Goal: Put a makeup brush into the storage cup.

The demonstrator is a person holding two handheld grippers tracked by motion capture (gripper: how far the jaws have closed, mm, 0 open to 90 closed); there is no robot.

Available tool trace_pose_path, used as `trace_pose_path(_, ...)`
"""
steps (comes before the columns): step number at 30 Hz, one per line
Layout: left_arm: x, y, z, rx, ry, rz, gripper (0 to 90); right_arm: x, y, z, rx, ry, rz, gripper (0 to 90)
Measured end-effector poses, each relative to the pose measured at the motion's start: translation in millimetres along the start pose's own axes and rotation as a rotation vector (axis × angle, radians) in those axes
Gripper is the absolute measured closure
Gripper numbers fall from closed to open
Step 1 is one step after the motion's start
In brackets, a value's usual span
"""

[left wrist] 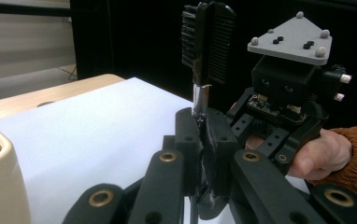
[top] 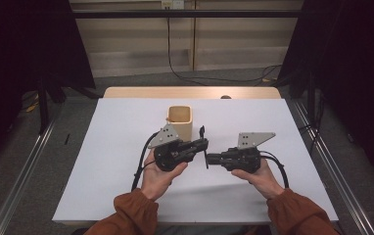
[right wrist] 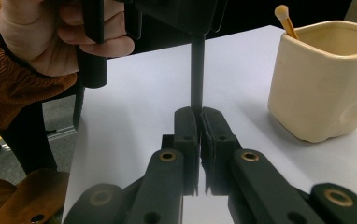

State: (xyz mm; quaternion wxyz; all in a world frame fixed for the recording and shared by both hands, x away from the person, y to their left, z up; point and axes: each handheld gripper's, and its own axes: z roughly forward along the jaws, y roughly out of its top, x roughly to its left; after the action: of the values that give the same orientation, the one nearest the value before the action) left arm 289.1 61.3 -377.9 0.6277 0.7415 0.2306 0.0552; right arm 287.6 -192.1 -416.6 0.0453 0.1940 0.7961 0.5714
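Note:
A black brush [top: 203, 147] with a ribbed head and a metal collar is held upright above the white table [top: 116, 161], between both grippers. My left gripper [top: 200, 144] is shut on it just below the collar; in the left gripper view the jaws [left wrist: 202, 126] clamp the stem and the brush head [left wrist: 208, 42] rises above them. My right gripper [top: 210, 159] is shut on the lower handle, and in the right gripper view the black handle [right wrist: 196, 74] stands out of the closed jaws [right wrist: 200, 122].
A cream square cup [top: 180, 122] stands just behind the left gripper, with a wooden stick [right wrist: 286, 21] in it. The cup [right wrist: 321, 88] sits close to the right of the right jaws. A person's hands and orange sleeves [top: 136, 213] come in from the front edge.

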Motion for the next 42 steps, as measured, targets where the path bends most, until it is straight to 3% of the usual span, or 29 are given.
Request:
trace_pose_path(7,1.3,-0.3,-2.6,0.0,0.013,0.005,85.8,-1.7,0.1,-2.7,-0.015,-0.011,0.015,75.4)
trace_pose_path(14,1.2,-0.2,-3.4,-0.003,0.018,0.008,85.8,-0.5,0.9,-3.6,-0.025,-0.017,0.016,52.1)
trace_pose_path(22,1.1,-1.1,-5.4,0.018,0.029,0.029,85.8,0.5,1.7,-4.2,-0.043,-0.063,0.016,25.6)
trace_pose_path(29,7.0,-6.1,-13.7,0.009,0.053,0.014,85.8,-1.6,1.8,-7.5,-0.057,-0.09,0.039,4.9)
trace_pose_path(33,10.1,-5.1,-19.4,0.004,0.065,0.015,85.7,-1.2,1.4,-9.3,-0.051,-0.09,0.032,1.7)
trace_pose_path(42,13.8,-3.1,-27.5,-0.005,0.084,0.01,85.7,-3.6,-2.5,-21.3,-0.056,-0.146,0.064,2.6)
